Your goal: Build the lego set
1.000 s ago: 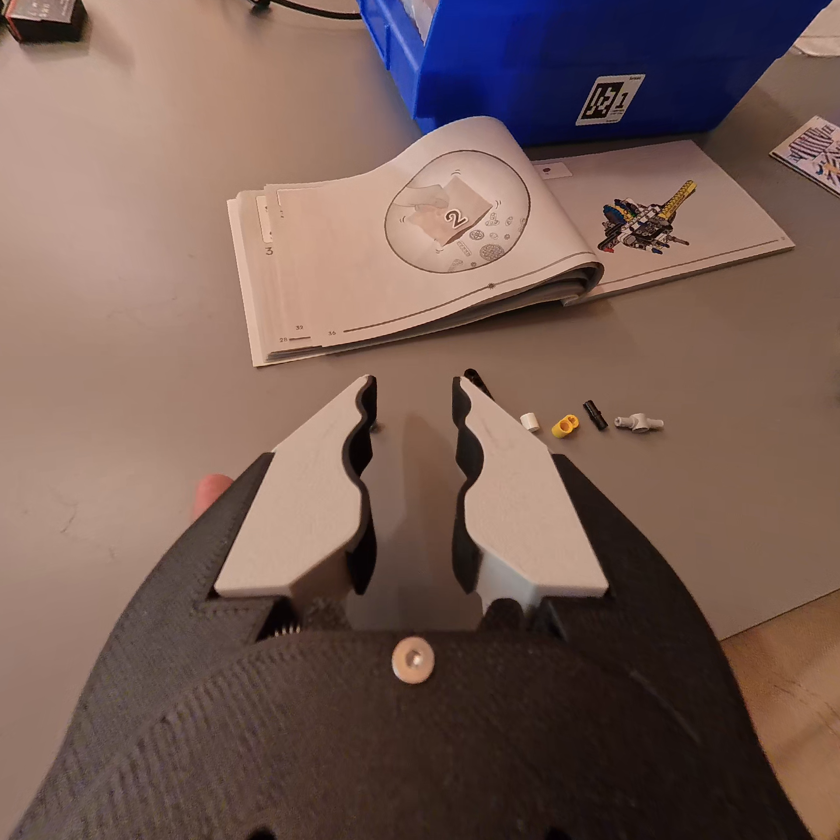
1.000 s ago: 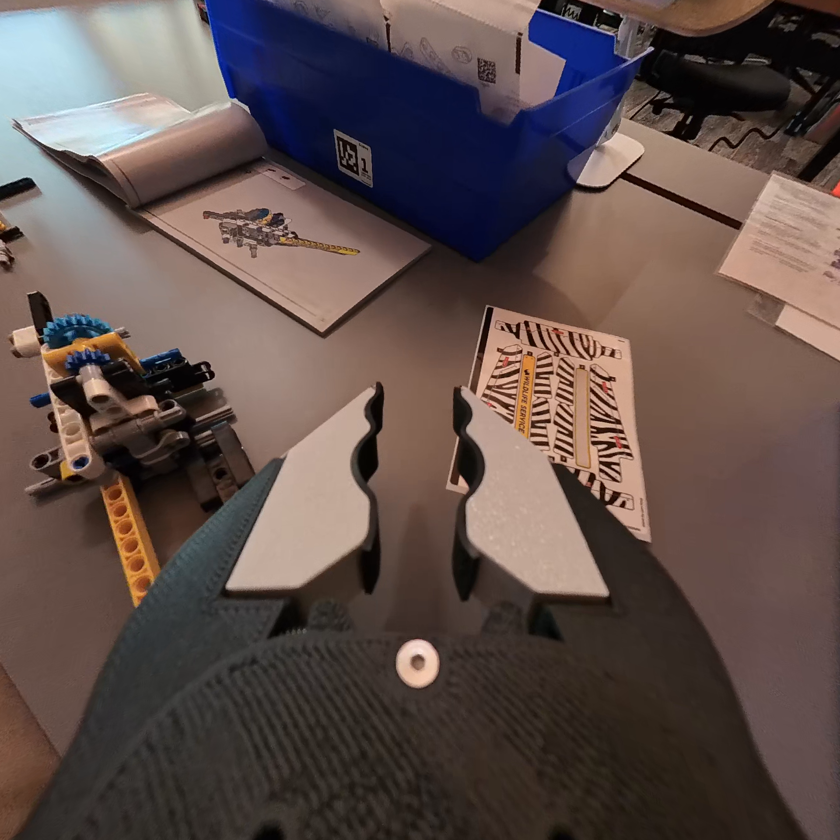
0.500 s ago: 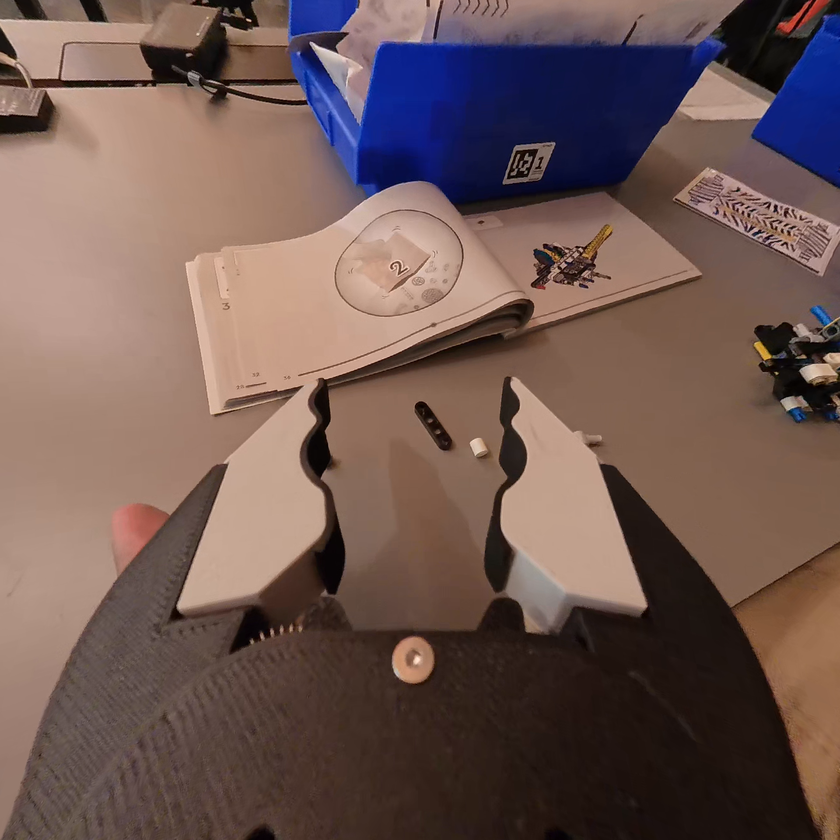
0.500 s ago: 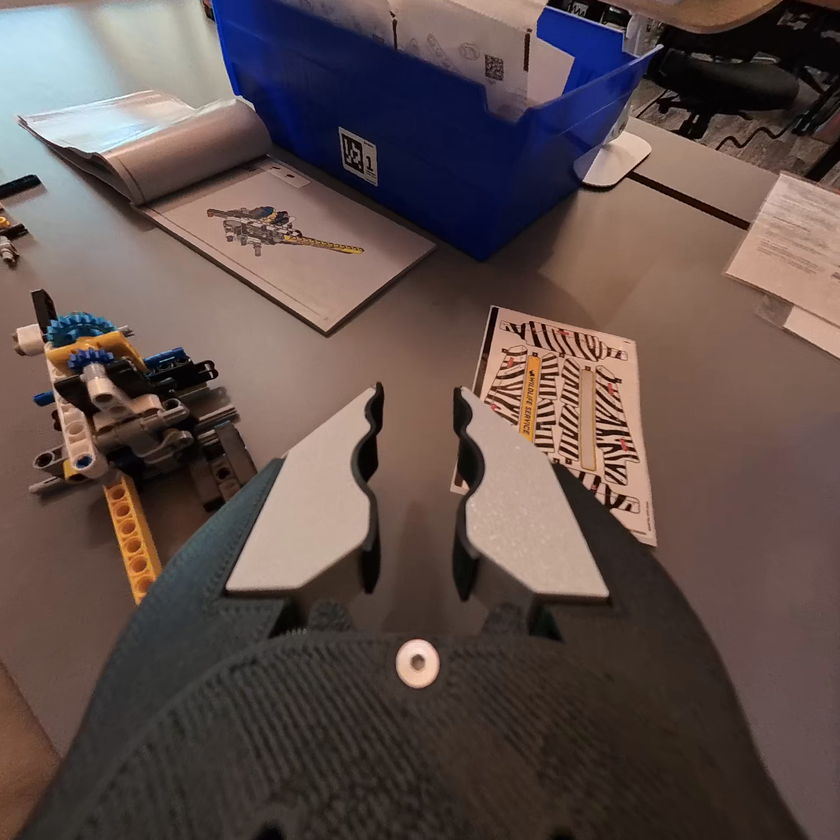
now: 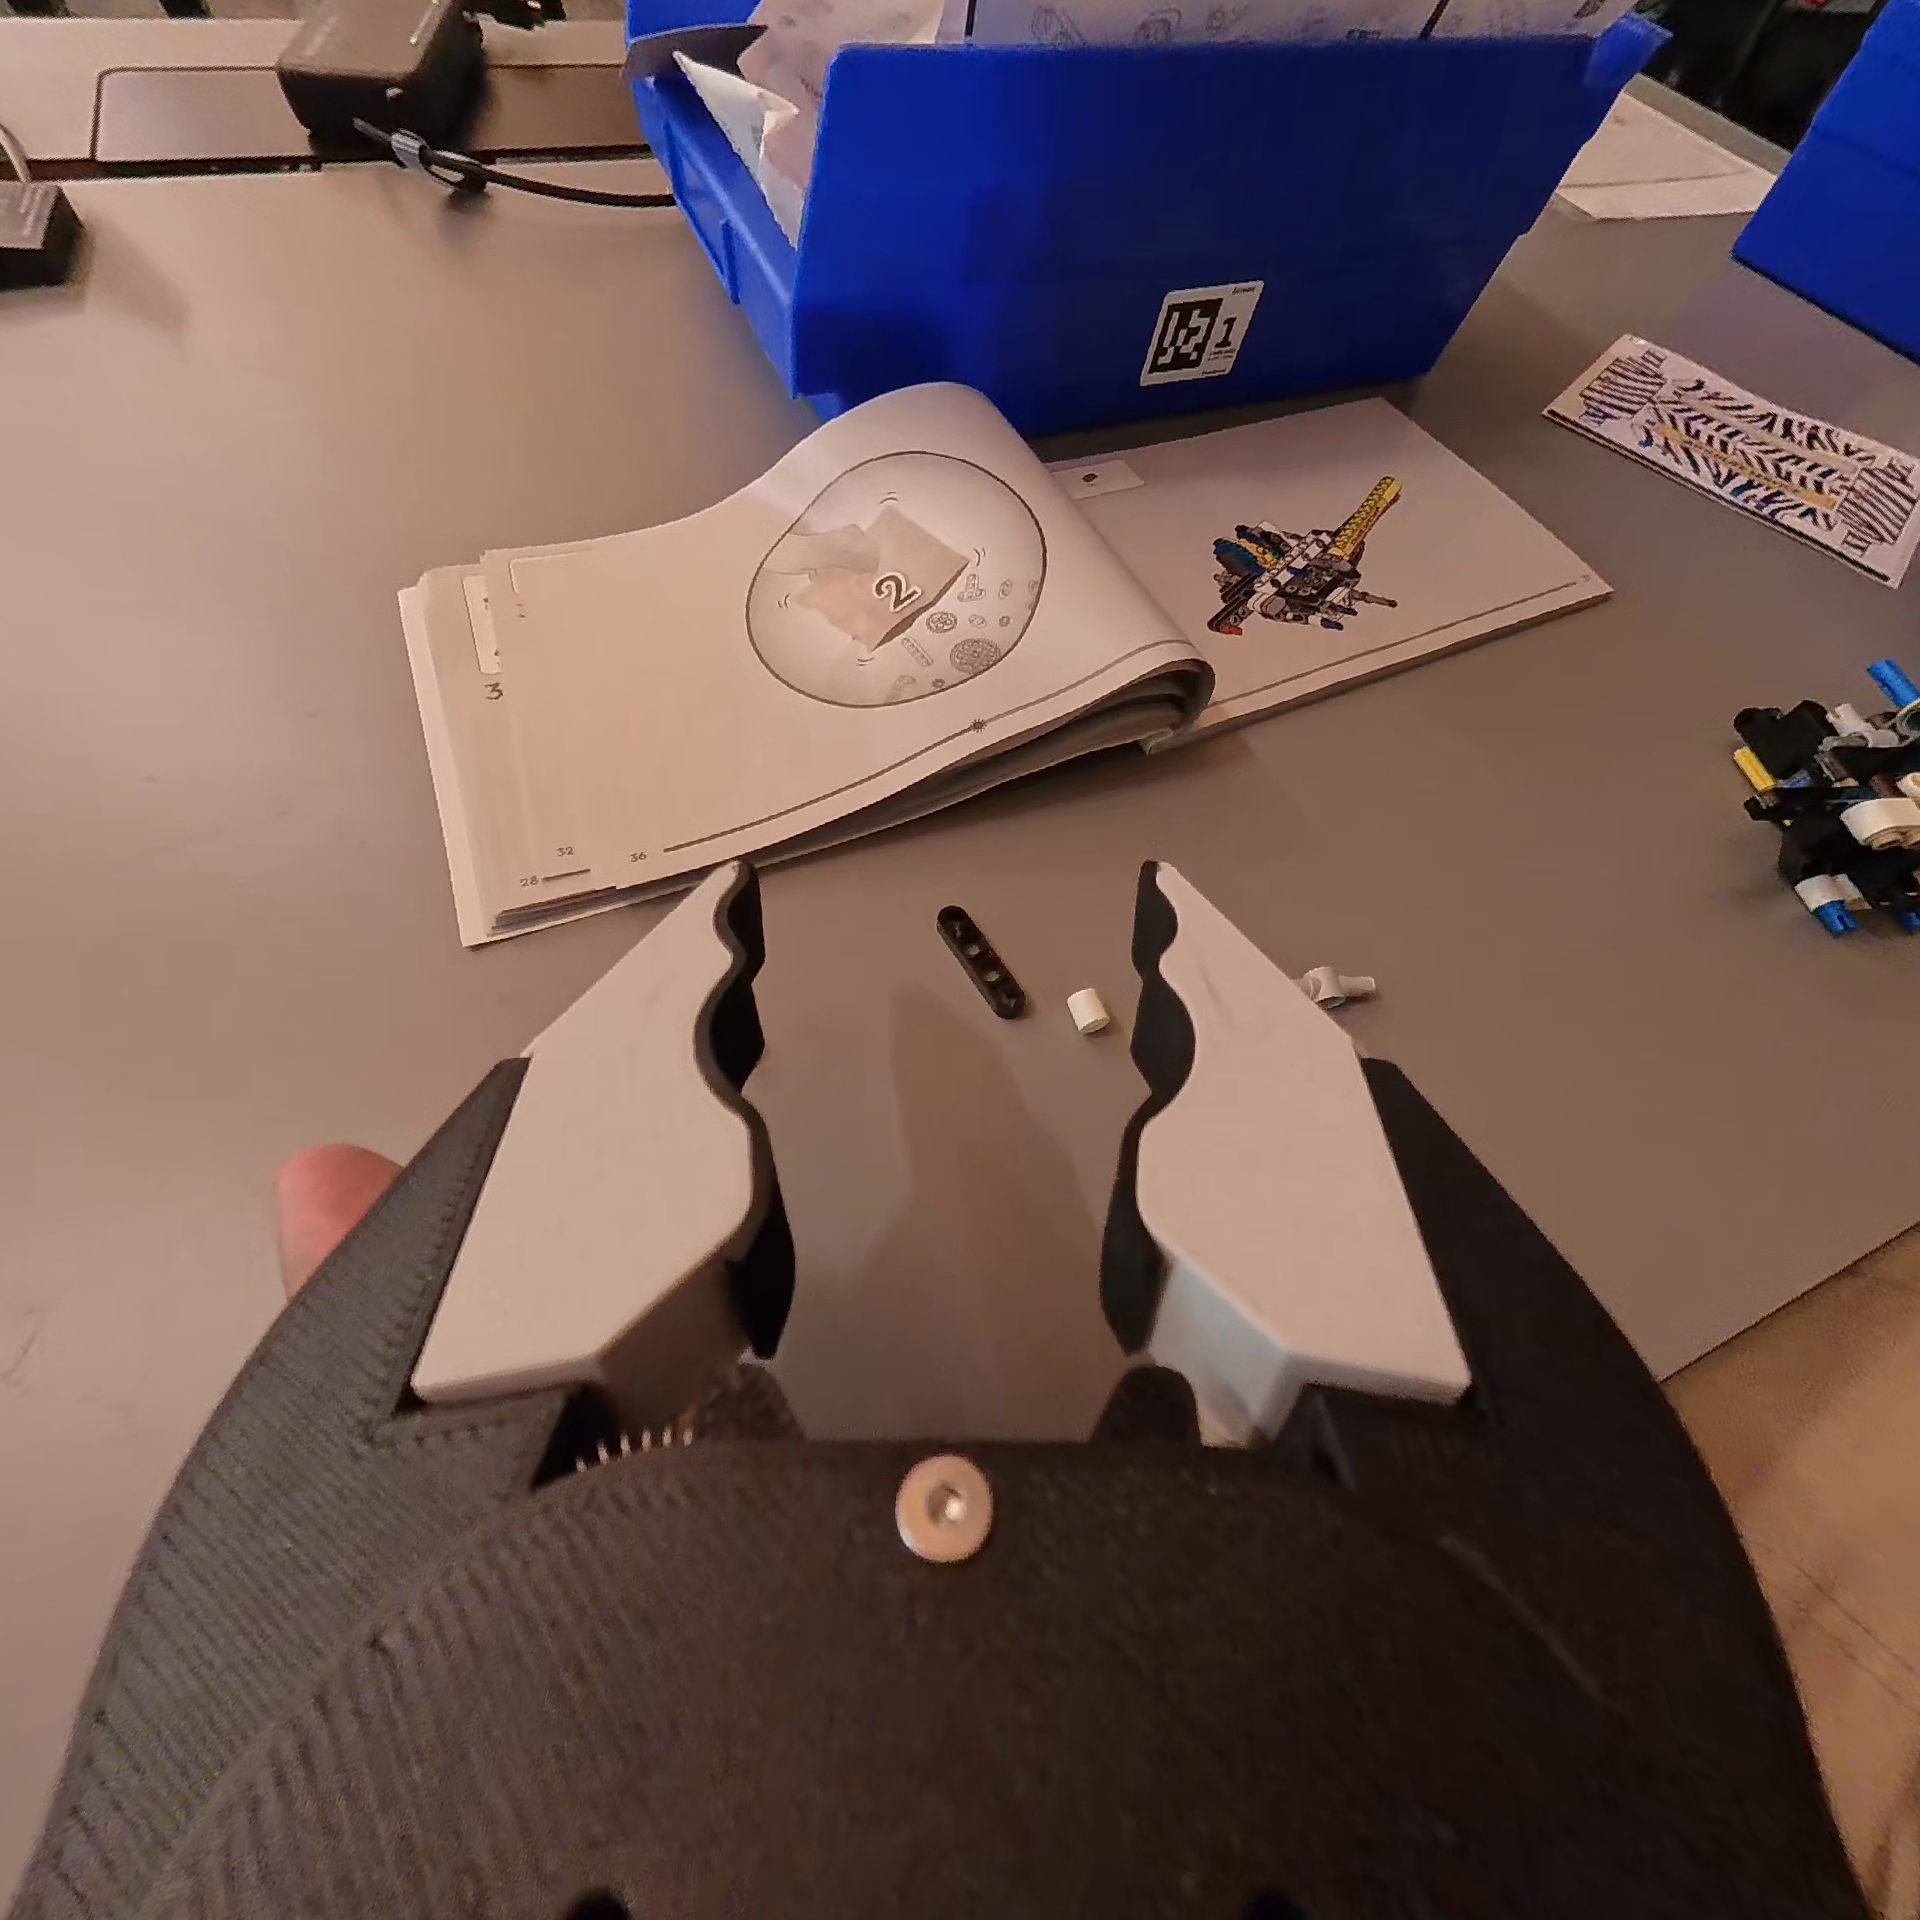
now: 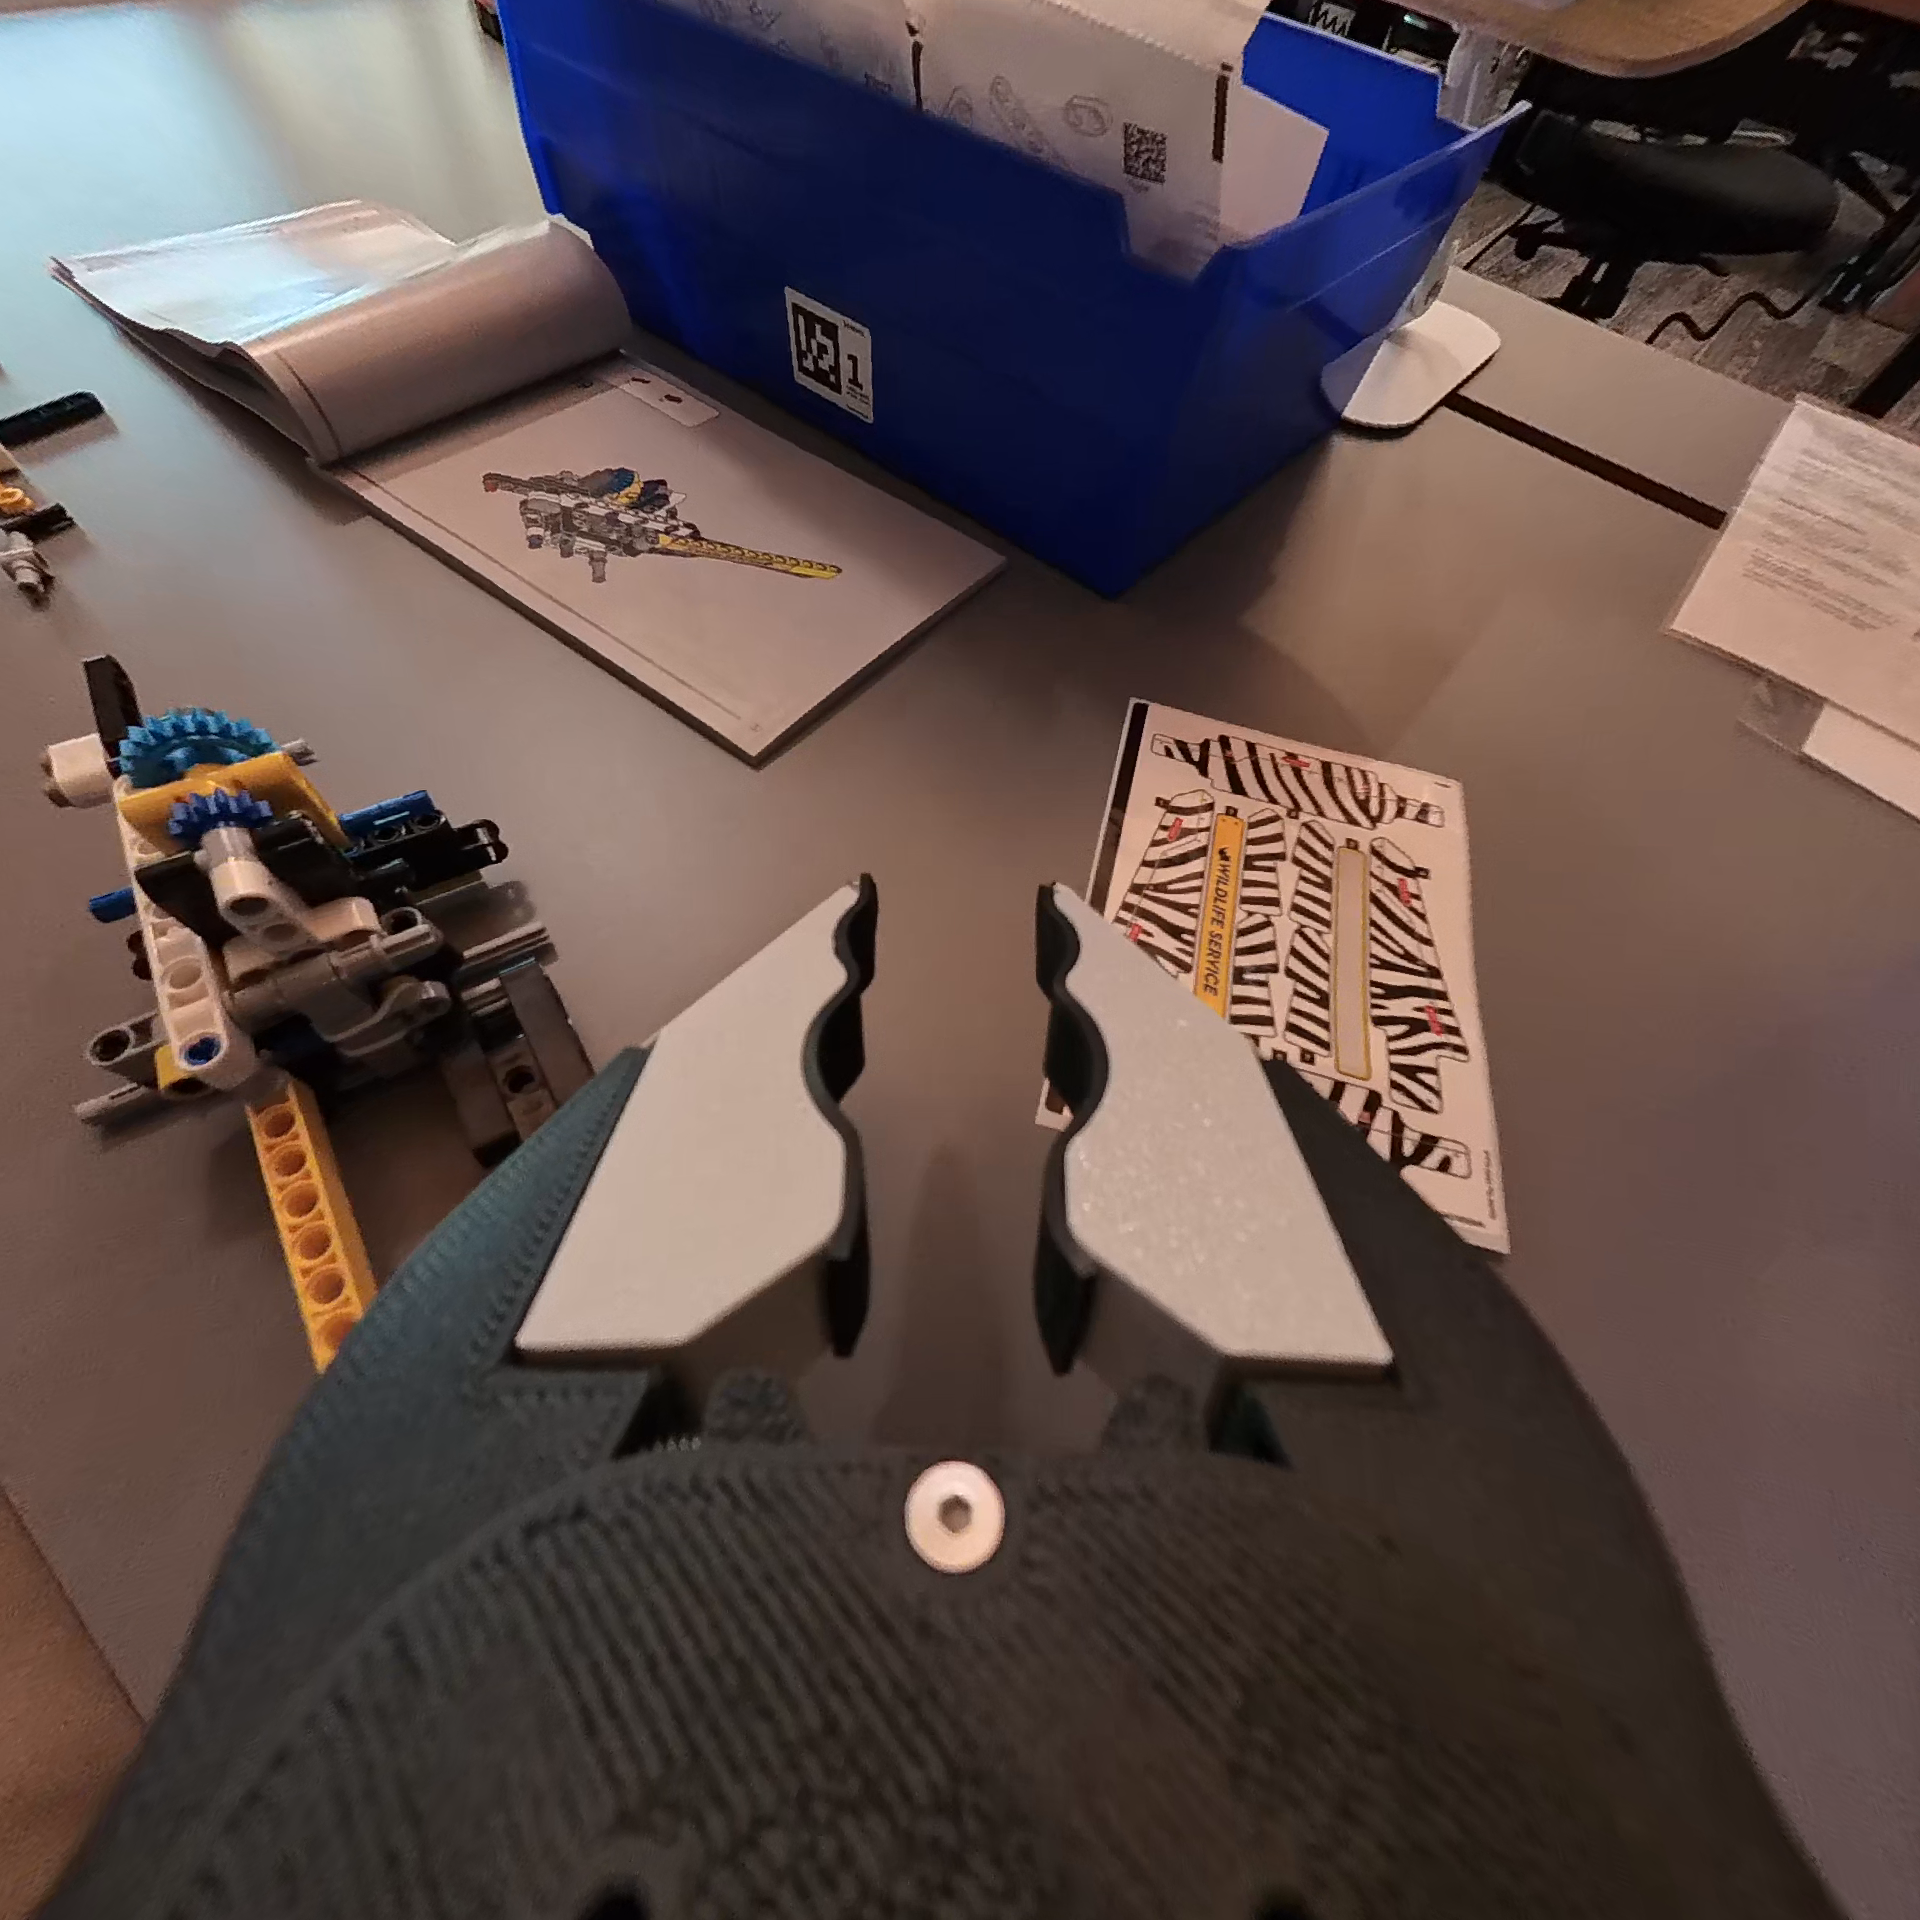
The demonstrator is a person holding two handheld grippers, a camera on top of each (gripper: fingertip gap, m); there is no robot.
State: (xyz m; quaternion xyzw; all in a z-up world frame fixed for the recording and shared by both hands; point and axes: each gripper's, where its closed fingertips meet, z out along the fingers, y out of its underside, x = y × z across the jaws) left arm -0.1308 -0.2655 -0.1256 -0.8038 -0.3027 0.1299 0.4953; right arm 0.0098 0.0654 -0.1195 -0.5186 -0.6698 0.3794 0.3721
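My left gripper (image 5: 943, 883) is wide open and empty above the grey table. Just beyond its tips lie a short black lego beam (image 5: 981, 961) and a small white bush (image 5: 1088, 1009); a grey connector (image 5: 1335, 983) peeks past the right finger. The part-built lego model (image 6: 260, 925), with blue gears and a yellow beam, lies left of my right gripper (image 6: 954, 899), which is open a little and empty. The model's end also shows in the left wrist view (image 5: 1839, 821). The open instruction booklet (image 5: 831, 644) lies behind the loose parts.
A blue bin (image 5: 1143, 208) with paper bags stands behind the booklet. A zebra-striped sticker sheet (image 6: 1309, 956) lies right of my right gripper. Loose papers (image 6: 1829, 561) lie far right. A black box with a cable (image 5: 374, 73) sits at the back left. My hands' fingertips stand some 35 centimeters from each other. The small white bush (image 5: 1088, 1009) lies around 4 centimeters away from my left fingertips.
My left gripper has opened wide and pulled back and up, so the black beam and white bush now show between its fingers. My right gripper has barely moved.
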